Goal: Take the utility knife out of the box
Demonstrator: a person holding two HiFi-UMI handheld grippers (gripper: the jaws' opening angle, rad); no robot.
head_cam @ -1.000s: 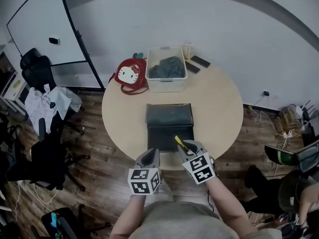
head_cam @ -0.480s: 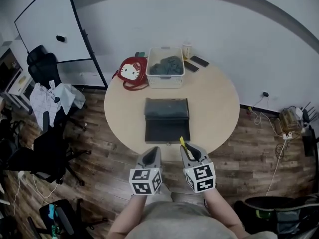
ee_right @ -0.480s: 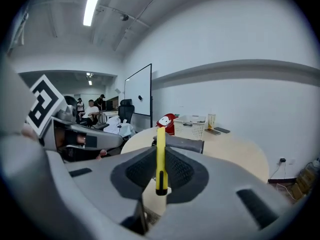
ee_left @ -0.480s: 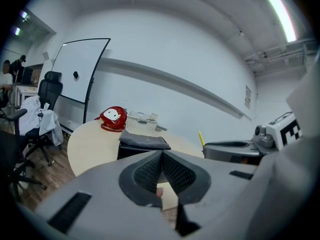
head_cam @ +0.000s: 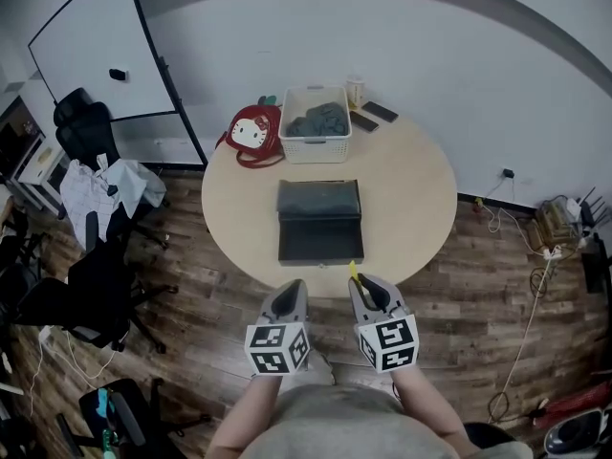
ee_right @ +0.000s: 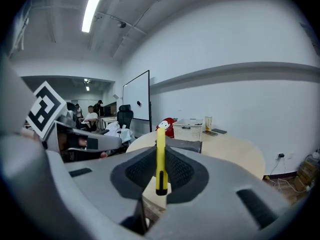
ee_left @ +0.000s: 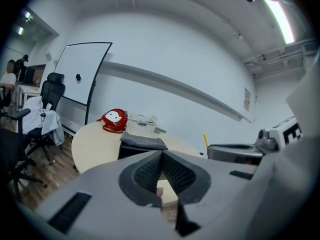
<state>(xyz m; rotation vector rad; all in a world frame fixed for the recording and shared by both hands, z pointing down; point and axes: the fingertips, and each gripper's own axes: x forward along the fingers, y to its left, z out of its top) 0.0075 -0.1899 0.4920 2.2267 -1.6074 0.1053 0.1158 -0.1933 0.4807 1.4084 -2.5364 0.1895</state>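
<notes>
The black box [head_cam: 319,222] lies open in the middle of the round table [head_cam: 411,189], its lid folded back. My right gripper [head_cam: 363,287] is shut on the yellow utility knife [head_cam: 355,273], which sticks up between its pads [ee_right: 160,159]. It hangs off the table's near edge, apart from the box [ee_right: 183,145]. My left gripper [head_cam: 291,299] is beside it, also off the table. In the left gripper view the left gripper [ee_left: 161,154] has its pads meeting at the tips, with nothing held between them. Beyond them I see the box [ee_left: 142,143].
A white basket [head_cam: 316,122] with dark cloth, a red cat-face bag [head_cam: 252,128], a cup [head_cam: 356,90] and two phones [head_cam: 371,116] sit at the table's far side. Office chairs [head_cam: 91,132] and a whiteboard [head_cam: 86,46] stand left. Cables [head_cam: 559,223] lie on the floor right.
Both grippers have drawn back from the table toward the person. The knife has come away from the box with the right gripper and is now past the table's near edge.
</notes>
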